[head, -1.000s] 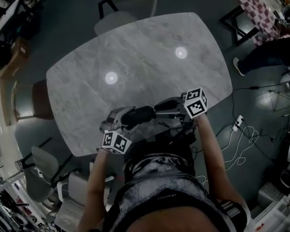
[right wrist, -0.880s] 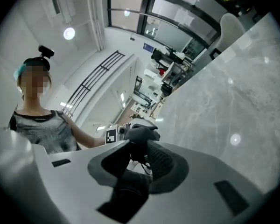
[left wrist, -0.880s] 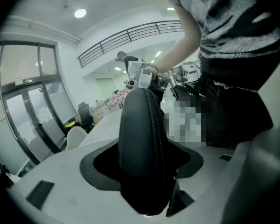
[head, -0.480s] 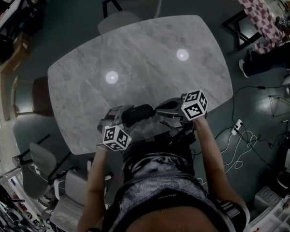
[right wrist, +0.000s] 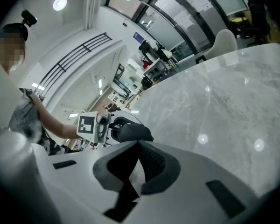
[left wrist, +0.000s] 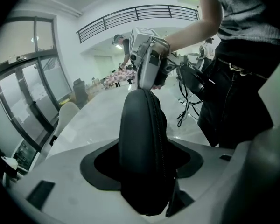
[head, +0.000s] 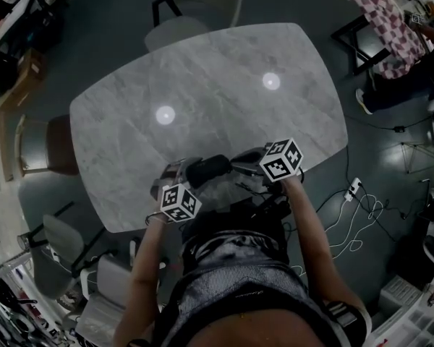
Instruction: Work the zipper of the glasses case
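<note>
Both grippers have sunk a little toward the marble table [head: 202, 78] since a second ago, carrying the black glasses case [head: 207, 169] with them. The right gripper [right wrist: 139, 143] has brought its jaws from wide apart to fully together. Its closed tips meet at one end of the case; whether they pinch the zipper pull cannot be made out. The left gripper [left wrist: 144, 167] is clamped across the other end of the case, which juts lengthwise out of its jaws, with the zipper [left wrist: 159, 125] running along its length. The case sits between the two grippers at the table's near edge, just in front of the person.
</note>
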Demonstrator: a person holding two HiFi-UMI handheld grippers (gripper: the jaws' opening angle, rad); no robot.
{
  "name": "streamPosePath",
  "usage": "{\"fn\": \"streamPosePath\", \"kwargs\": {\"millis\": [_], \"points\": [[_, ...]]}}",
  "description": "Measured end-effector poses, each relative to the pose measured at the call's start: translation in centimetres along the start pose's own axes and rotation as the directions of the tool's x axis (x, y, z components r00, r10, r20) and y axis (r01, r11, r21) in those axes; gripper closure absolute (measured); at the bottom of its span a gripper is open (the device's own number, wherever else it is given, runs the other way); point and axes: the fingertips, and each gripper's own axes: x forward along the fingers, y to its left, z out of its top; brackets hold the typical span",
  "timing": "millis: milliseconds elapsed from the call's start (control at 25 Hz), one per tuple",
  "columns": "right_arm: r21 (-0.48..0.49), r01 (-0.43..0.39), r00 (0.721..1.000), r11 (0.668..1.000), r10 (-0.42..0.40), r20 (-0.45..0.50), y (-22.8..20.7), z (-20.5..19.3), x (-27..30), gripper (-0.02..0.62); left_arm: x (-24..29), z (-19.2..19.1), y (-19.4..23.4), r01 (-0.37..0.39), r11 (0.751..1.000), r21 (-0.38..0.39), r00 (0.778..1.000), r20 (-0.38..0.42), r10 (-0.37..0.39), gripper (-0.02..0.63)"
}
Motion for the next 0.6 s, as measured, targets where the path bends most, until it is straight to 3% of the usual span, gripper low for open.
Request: {"fn": "streamPosePath", "kwargs": {"millis": [240,360,440,600], "points": [[0.025,0.063,0.997,0.998,-0.062,-0.04,-1.5,-1.1,1.0,0.535,1.4,-1.4,-0.8,0.044,0.998,-0.037,0.998,-0.043,-0.045,0.333],[-0.03,0.169,0.977,0.985,-0.171,-0.124,-2.8,-2.2,1.7,0.535,2.6,-2.4,-1.2,0.056,0.998,-0.037,0.993,-0.105,-0.06,0.333],[-0.061,0.22,0.962,0.974,-0.227,-0.155,-3.5,-2.6,2.0,0.535,3.4,-2.9,-1.5,0.075,0.994,-0.078,0.988,-0.132,-0.085,0.334],[-0.094,0.267,0.943,0.959,-0.28,-0.179,-4.1,-2.7,2.0,0.535,4.7,-3.6,-2.0,0.104,0.985,-0.137,0.973,-0.192,-0.13,0.336]]}}
